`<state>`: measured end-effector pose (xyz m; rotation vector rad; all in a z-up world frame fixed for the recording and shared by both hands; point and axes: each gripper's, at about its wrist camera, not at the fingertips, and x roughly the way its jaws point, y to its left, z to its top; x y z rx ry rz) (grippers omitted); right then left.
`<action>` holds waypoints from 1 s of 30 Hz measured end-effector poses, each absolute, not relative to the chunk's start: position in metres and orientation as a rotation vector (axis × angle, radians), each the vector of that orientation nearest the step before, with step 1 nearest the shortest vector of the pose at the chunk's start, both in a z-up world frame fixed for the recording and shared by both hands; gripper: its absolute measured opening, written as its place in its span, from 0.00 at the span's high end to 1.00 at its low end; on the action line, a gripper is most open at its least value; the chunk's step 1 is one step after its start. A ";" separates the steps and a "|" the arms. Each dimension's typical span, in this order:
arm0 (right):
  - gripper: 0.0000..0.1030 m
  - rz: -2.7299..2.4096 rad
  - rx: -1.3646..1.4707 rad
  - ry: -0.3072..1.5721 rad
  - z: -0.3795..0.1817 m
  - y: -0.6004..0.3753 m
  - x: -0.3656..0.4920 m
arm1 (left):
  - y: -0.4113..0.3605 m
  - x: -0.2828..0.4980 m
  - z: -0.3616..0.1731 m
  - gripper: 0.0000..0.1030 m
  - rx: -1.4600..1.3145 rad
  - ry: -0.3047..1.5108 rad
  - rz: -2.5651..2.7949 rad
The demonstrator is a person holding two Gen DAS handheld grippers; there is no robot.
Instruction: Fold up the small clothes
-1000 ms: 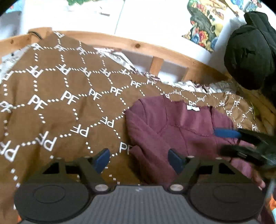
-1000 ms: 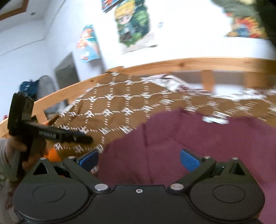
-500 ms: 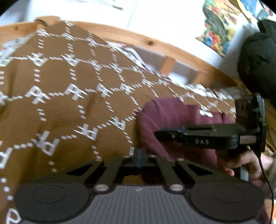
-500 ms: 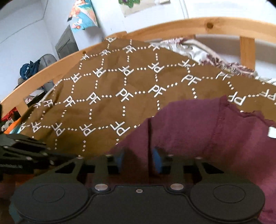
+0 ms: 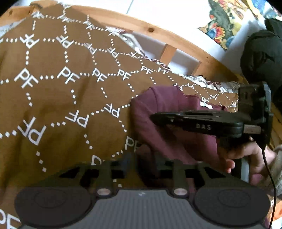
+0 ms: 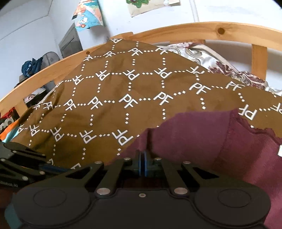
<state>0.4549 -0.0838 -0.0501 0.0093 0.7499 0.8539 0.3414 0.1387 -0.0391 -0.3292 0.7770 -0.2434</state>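
A small maroon top (image 5: 169, 112) lies on a brown bedspread with white PF letters (image 5: 70, 91). My left gripper (image 5: 142, 162) sits at the garment's near left edge, its jaws drawn close with maroon cloth between them. My right gripper (image 6: 142, 163) is shut on a fold of the same top (image 6: 202, 139) near its left sleeve seam. The right gripper also shows side-on in the left wrist view (image 5: 199, 121), held by a hand over the garment. The left gripper shows at the lower left of the right wrist view (image 6: 23, 165).
A wooden bed rail (image 5: 158, 35) curves along the far side, with a patterned sheet (image 6: 220, 63) under the bedspread. A dark garment (image 5: 260, 49) hangs at the right. Posters hang on the white wall (image 6: 88, 15).
Both grippers went from wide open to closed on the maroon top. The right gripper moved across above the garment in the left wrist view. The left jaws have parted slightly since half a second ago.
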 end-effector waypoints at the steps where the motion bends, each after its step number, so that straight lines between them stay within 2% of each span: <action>1: 0.85 0.854 0.020 0.756 -0.051 -0.085 0.456 | 0.139 0.343 -0.040 0.55 -0.338 0.777 -0.249; 3: 0.79 0.847 0.042 0.779 -0.054 -0.085 0.460 | 0.140 0.348 -0.042 0.49 -0.346 0.784 -0.258; 5: 0.79 0.845 0.068 0.796 -0.057 -0.085 0.463 | 0.140 0.353 -0.045 0.51 -0.354 0.799 -0.272; 7: 0.79 0.852 0.077 0.805 -0.059 -0.082 0.465 | 0.142 0.355 -0.046 0.82 -0.366 0.800 -0.287; 8: 0.85 0.856 0.077 0.808 -0.060 -0.080 0.466 | 0.142 0.356 -0.046 0.90 -0.367 0.807 -0.284; 10: 0.97 0.867 0.065 0.798 -0.058 -0.075 0.465 | 0.145 0.351 -0.046 0.92 -0.375 0.783 -0.255; 17: 0.99 0.845 0.051 0.691 -0.041 -0.055 0.468 | 0.159 0.324 -0.051 0.94 -0.476 0.697 -0.078; 24: 0.97 0.851 -0.032 0.768 -0.063 -0.028 0.475 | 0.162 0.328 -0.062 0.92 -0.480 0.746 -0.022; 25: 0.94 0.842 -0.032 0.762 -0.063 -0.030 0.474 | 0.160 0.329 -0.060 0.91 -0.464 0.749 -0.019; 26: 0.80 0.833 -0.032 0.752 -0.061 -0.032 0.472 | 0.158 0.328 -0.059 0.87 -0.446 0.750 -0.017; 27: 0.73 0.822 -0.034 0.743 -0.058 -0.036 0.470 | 0.156 0.328 -0.057 0.83 -0.428 0.754 -0.019; 28: 0.61 0.820 -0.031 0.744 -0.056 -0.040 0.468 | 0.155 0.328 -0.056 0.82 -0.413 0.759 -0.015; 29: 0.52 0.826 -0.022 0.749 -0.053 -0.047 0.466 | 0.153 0.327 -0.055 0.77 -0.404 0.758 -0.005; 30: 0.48 0.834 -0.013 0.753 -0.050 -0.055 0.464 | 0.150 0.326 -0.054 0.67 -0.395 0.754 0.001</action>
